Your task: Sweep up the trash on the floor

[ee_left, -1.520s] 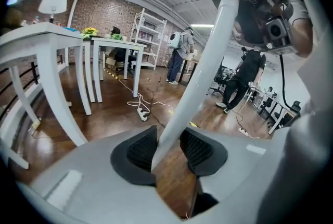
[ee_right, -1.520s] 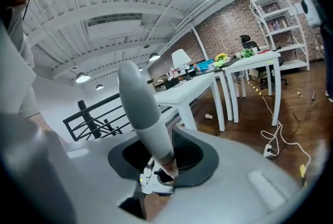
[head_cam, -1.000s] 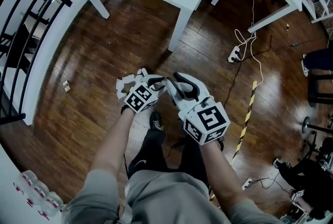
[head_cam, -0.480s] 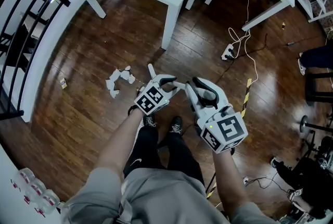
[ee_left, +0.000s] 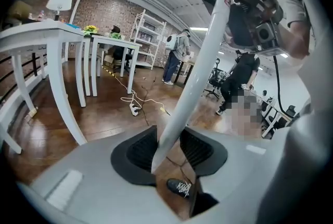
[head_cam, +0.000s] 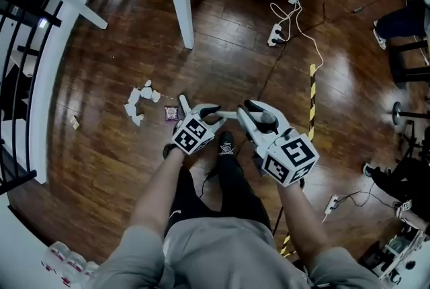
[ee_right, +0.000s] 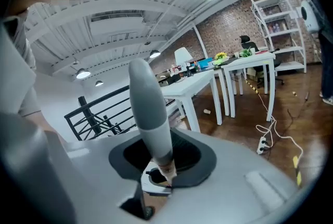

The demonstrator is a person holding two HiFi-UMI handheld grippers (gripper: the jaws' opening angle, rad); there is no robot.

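Observation:
White crumpled paper scraps (head_cam: 137, 103) lie on the dark wood floor, with a small pinkish wrapper (head_cam: 172, 113) beside them and a tiny scrap (head_cam: 74, 121) farther left. Both grippers hold one long stick. My left gripper (head_cam: 205, 111) (ee_left: 161, 150) is shut on its white pole (ee_left: 195, 69), just right of the wrapper. To the right, my right gripper (head_cam: 250, 109) (ee_right: 161, 163) is shut on the stick's grey grip (ee_right: 148, 108). A short white piece of the pole (head_cam: 228, 114) shows between them. The tool's head is hidden.
A white table leg (head_cam: 181, 12) stands beyond the scraps. A power strip (head_cam: 275, 32) with its white cable and a yellow-black strip (head_cam: 312, 96) lie to the right. Black railing (head_cam: 20, 79) runs along the left, with bottles (head_cam: 64, 261) at the bottom left. My shoe (head_cam: 226, 143) is below the grippers.
Both grippers, with the stick, have moved right, off the paper scraps. The scraps were under the left gripper and now lie clear to its left, with the pinkish wrapper uncovered.

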